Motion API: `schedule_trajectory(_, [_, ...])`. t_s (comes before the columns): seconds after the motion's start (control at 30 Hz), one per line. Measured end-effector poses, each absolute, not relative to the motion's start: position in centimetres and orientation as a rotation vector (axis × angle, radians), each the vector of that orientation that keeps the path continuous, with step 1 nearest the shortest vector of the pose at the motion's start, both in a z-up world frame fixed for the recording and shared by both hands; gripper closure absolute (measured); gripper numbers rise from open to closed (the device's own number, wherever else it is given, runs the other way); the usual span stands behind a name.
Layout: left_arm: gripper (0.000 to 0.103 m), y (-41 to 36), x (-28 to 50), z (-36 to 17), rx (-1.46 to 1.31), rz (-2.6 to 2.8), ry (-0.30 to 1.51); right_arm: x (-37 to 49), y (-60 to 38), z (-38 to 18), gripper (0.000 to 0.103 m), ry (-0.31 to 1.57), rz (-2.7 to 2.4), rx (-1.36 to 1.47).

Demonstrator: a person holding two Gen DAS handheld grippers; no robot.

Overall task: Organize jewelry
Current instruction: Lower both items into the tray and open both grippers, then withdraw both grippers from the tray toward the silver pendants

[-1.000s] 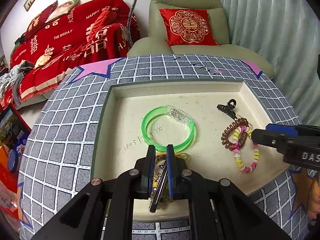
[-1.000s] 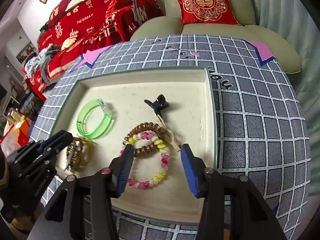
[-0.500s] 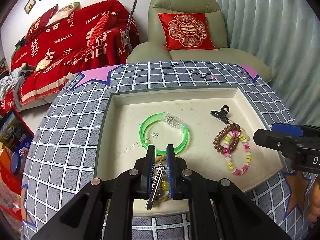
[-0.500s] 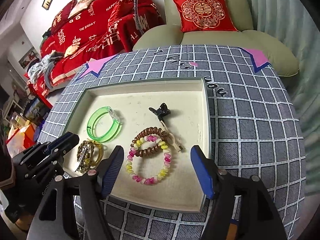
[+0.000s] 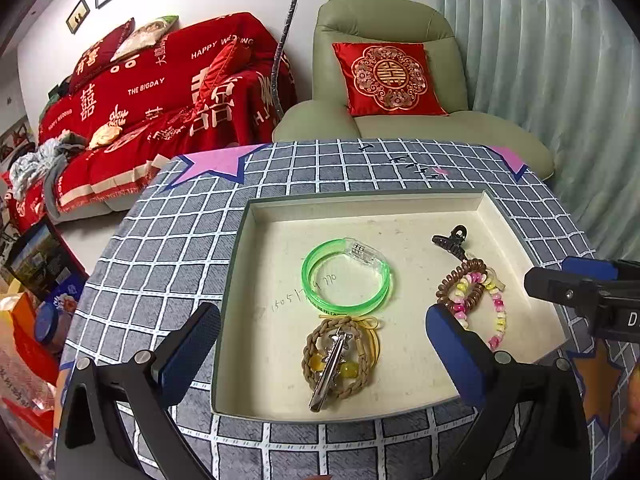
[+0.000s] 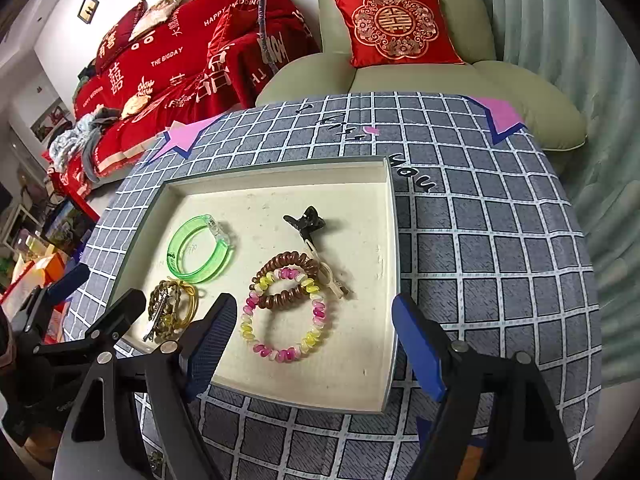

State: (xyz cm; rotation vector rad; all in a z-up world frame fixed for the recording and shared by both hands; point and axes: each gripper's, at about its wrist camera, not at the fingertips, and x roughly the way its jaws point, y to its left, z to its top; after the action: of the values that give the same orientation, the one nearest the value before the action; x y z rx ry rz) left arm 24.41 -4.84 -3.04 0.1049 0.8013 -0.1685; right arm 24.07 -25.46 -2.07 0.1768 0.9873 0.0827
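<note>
A cream tray (image 5: 400,408) (image 6: 304,394) sits on the checked table. In it lie a green bangle (image 5: 310,280) (image 6: 178,248), a silver hair clip (image 5: 330,372) (image 6: 158,312) on a braided brown bracelet (image 5: 310,364) (image 6: 174,320), a pink-yellow bead bracelet (image 5: 498,316) (image 6: 280,354), a brown coil hair tie (image 5: 448,284) (image 6: 288,260) and a black claw clip (image 5: 450,238) (image 6: 306,220). My left gripper (image 5: 322,356) (image 6: 98,290) is open, above the tray's near edge. My right gripper (image 6: 312,340) is open and empty over the bead bracelet.
The round table has a grey checked cloth (image 6: 500,240) with pink stars. A green armchair with a red cushion (image 5: 386,76) and a red-covered sofa (image 5: 160,96) stand behind it. Boxes and bags (image 5: 24,344) lie on the floor to the left.
My left gripper has opened and let go of the silver hair clip, which now lies on the braided bracelet. Both grippers have drawn back from the tray, and the right one opened wider.
</note>
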Motion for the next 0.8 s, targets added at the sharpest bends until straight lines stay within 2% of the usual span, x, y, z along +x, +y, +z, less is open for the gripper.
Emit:
schedule_trajectory(0.2, [0.000,-4.4,23.5,-3.0,0.121,-0.149,0.792,23.1,-25.5,-1.4,0.012,0.954,0.082,0.189])
schedule_trajectory(0.53, [0.000,-3.7,20.9,-2.8,0.124,-0.136,0.803,21.2,-25.6,-0.9,0.012,0.913,0.071,0.189])
schedule_trajectory(0.8, [0.000,-3.2,18.4,-3.2,0.130,-0.144,0.824,19.6,-25.2,-1.2,0.012,0.980,0.093,0.185])
